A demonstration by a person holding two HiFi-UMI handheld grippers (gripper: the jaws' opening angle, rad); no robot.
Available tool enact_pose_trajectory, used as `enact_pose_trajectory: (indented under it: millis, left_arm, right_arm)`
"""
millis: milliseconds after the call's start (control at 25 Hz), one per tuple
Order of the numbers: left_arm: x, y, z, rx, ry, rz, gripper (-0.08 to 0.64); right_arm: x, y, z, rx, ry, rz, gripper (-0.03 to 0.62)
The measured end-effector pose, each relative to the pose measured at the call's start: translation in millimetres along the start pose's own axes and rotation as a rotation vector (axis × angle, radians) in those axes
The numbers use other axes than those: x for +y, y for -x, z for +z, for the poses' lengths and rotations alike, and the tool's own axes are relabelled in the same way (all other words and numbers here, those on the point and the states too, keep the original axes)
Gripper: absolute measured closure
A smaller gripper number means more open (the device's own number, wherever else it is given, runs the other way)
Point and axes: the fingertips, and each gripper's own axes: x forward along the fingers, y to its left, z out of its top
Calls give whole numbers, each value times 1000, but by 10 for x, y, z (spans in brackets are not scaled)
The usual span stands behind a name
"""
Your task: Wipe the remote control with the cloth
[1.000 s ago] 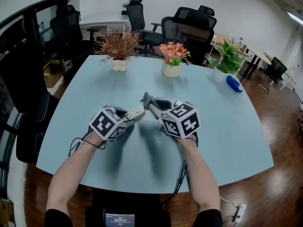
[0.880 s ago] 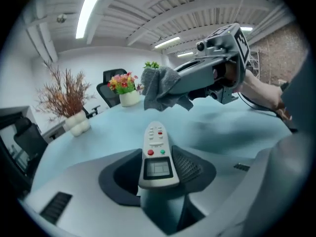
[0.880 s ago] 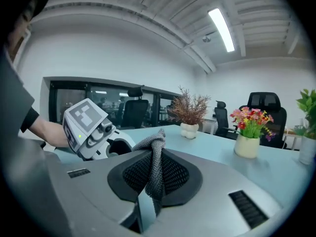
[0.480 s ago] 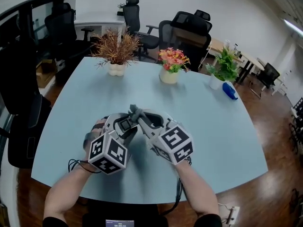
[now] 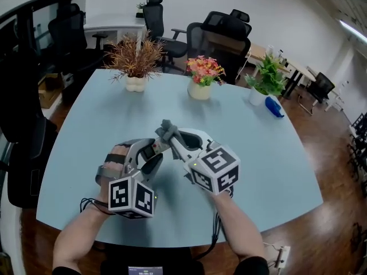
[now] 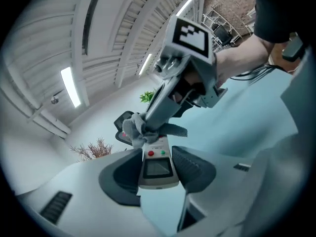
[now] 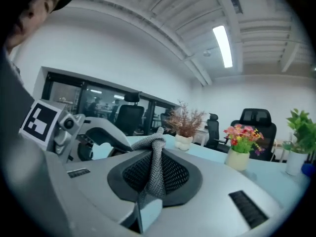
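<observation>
A white remote control (image 6: pixel 157 168) with a small screen and red and green buttons lies lengthwise between the pads of my left gripper (image 6: pixel 158 171), which is shut on it. In the head view the left gripper (image 5: pixel 152 150) holds the remote (image 5: pixel 157 147) above the pale blue table (image 5: pixel 86 130). My right gripper (image 5: pixel 171 136) is shut on a grey knitted cloth (image 5: pixel 166 131). The bunched cloth (image 6: pixel 135 131) rests against the remote's far end. In the right gripper view the cloth (image 7: pixel 154 169) hangs between the pads of the right gripper (image 7: pixel 156 171).
At the table's far side stand a dried brown plant (image 5: pixel 135 59), a pot of pink flowers (image 5: pixel 202 76) and a green plant (image 5: pixel 265 76), with a blue object (image 5: pixel 274 107) beside it. Black office chairs (image 5: pixel 221 36) stand behind the table.
My left gripper has risen and rolled, so its marker cube now sits nearer me and the remote faces up. The right gripper has brought the cloth onto the remote's far end.
</observation>
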Motion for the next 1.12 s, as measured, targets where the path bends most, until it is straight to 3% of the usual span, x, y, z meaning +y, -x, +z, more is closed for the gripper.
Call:
enact_pose_trajectory:
  millis: [160, 280, 360, 400, 480, 560, 640, 720, 760, 840, 960, 1120]
  left_arm:
    - [-11, 37, 44, -24, 17, -2, 374]
    - [7, 36, 27, -41, 35, 8, 374]
    - [47, 84, 84, -56, 74, 1, 374]
    - [64, 113, 119, -65, 104, -10, 374]
    - [76, 138, 154, -87, 178, -45, 377]
    - [85, 132, 165, -156, 346, -132, 376]
    - [143, 147, 167, -292, 698, -293, 376]
    - [286, 177, 98, -421, 1107, -451, 377]
    - [365, 185, 44, -471, 1276, -509, 377]
    - [478, 206, -1, -553, 1496, -597, 377]
    - [503, 268, 133, -646, 1597, -709, 380]
    - [479, 300, 209, -678, 1600, -755, 380]
  right_arm:
    - [-512, 178, -50, 0, -66, -125, 566]
    - [-350, 291, 210, -97, -99, -41, 566]
    - [-147, 257, 269, -110, -104, 33, 566]
    - [-120, 225, 226, -90, -100, 37, 566]
    - [-285, 201, 79, -37, -79, -34, 566]
    - [-576, 255, -11, -11, -55, -147, 566]
    - [-625, 344, 107, -74, -45, -164, 566]
    - [-304, 420, 418, -217, -15, -50, 566]
    - [-60, 438, 564, -283, 18, 26, 566]
    - [434, 404, 710, -342, 96, 162, 566]
    - [750, 271, 613, -295, 173, 217, 566]
    - [348, 335, 661, -338, 104, 66, 566]
